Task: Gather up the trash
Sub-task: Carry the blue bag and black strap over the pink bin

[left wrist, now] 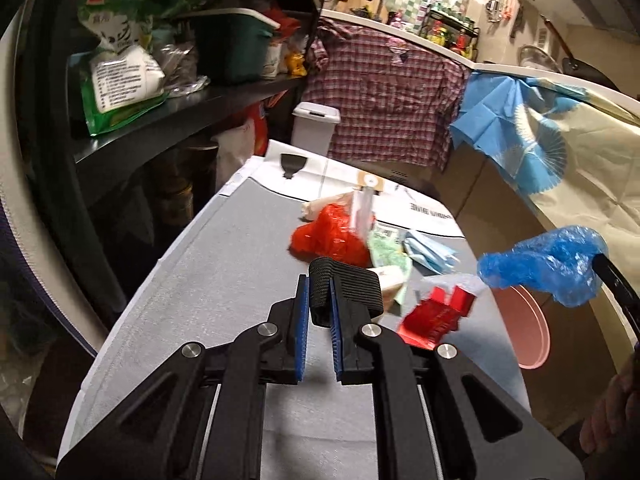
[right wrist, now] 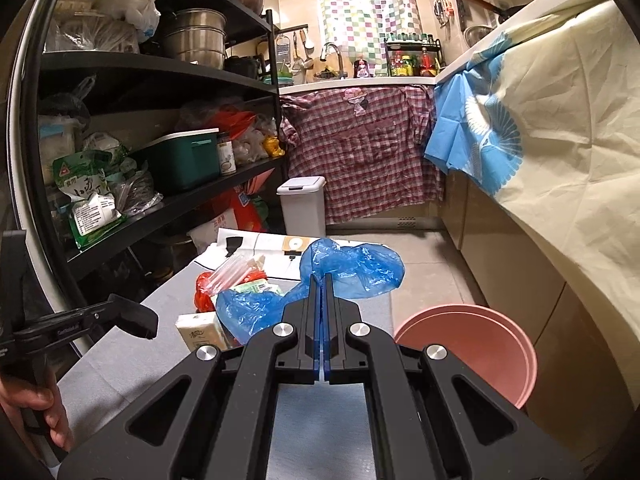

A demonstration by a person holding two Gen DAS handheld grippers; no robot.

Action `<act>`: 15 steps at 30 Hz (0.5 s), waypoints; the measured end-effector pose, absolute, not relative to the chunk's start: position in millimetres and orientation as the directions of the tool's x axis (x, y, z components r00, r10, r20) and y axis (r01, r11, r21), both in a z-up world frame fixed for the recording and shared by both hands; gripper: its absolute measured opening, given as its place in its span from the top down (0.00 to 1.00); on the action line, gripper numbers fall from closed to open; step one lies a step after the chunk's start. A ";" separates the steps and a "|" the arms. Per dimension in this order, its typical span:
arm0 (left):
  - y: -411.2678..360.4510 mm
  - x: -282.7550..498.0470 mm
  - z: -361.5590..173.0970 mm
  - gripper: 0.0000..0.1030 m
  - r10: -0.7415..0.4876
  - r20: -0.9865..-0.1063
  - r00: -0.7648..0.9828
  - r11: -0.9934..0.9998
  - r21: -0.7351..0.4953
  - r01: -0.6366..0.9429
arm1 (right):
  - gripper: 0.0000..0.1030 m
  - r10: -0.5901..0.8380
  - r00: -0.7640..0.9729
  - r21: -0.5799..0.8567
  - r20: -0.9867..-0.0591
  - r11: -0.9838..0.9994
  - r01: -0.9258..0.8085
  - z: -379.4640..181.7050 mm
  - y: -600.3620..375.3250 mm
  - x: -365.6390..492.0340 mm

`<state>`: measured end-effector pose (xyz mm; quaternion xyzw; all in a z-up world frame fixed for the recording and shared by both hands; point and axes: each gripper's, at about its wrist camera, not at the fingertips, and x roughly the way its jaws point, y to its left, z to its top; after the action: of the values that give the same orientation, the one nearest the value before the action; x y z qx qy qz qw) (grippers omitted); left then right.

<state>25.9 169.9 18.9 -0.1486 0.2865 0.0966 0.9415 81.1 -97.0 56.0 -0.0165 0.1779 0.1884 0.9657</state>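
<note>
My left gripper [left wrist: 319, 280] is shut on a black ribbed object [left wrist: 344, 286] and holds it above the grey table [left wrist: 200, 300]. My right gripper [right wrist: 322, 276] is shut on a crumpled blue plastic bag [right wrist: 352, 268]; the bag also shows in the left wrist view [left wrist: 548, 268], hanging over the pink bin. A trash pile lies on the table: a red plastic bag [left wrist: 332, 236], green printed paper [left wrist: 390, 250], a blue mask [left wrist: 430, 250], a red carton [left wrist: 434, 318]. A tissue pack [right wrist: 198, 334] lies nearest.
A pink round bin [right wrist: 472, 344] stands on the floor right of the table. A white pedal bin [right wrist: 303, 204] stands beyond the table. Black shelves [right wrist: 160, 200] full of bags and pots line the left. A cloth-draped counter [right wrist: 560, 140] runs along the right.
</note>
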 end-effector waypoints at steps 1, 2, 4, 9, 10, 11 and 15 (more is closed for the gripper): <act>167.1 25.4 19.0 0.90 0.093 -0.567 0.818 0.939 -0.223 -0.261 | 0.99 0.354 0.867 0.035 -0.350 0.930 -0.366 57.6 -99.1 80.9; 163.5 24.8 19.5 0.90 0.086 -0.566 0.820 0.942 -0.222 -0.252 | 0.99 0.350 0.869 0.036 -0.350 0.932 -0.361 59.9 -101.9 80.6; 156.2 24.0 20.7 0.90 0.075 -0.562 0.823 0.947 -0.218 -0.235 | 0.99 0.344 0.871 0.038 -0.350 0.935 -0.354 63.5 -104.7 81.2; 143.4 23.9 25.0 0.90 0.057 -0.553 0.831 0.957 -0.207 -0.203 | 0.99 0.324 0.878 0.035 -0.351 0.942 -0.333 72.0 -116.7 82.4; 140.5 24.1 25.8 0.90 0.053 -0.551 0.833 0.959 -0.205 -0.197 | 0.99 0.320 0.879 0.033 -0.354 0.943 -0.330 73.4 -119.5 82.8; 138.1 24.3 26.5 0.90 0.052 -0.551 0.833 0.960 -0.202 -0.193 | 0.99 0.318 0.879 0.031 -0.356 0.944 -0.329 74.0 -121.1 83.4; 127.5 26.6 27.6 0.90 0.042 -0.550 0.834 0.967 -0.186 -0.171 | 0.99 0.310 0.871 0.011 -0.381 0.944 -0.331 76.9 -131.5 89.7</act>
<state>26.6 127.5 27.6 -0.1145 0.2826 0.0560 0.9507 89.7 -131.5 76.9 -0.0275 0.1923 0.1655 0.9669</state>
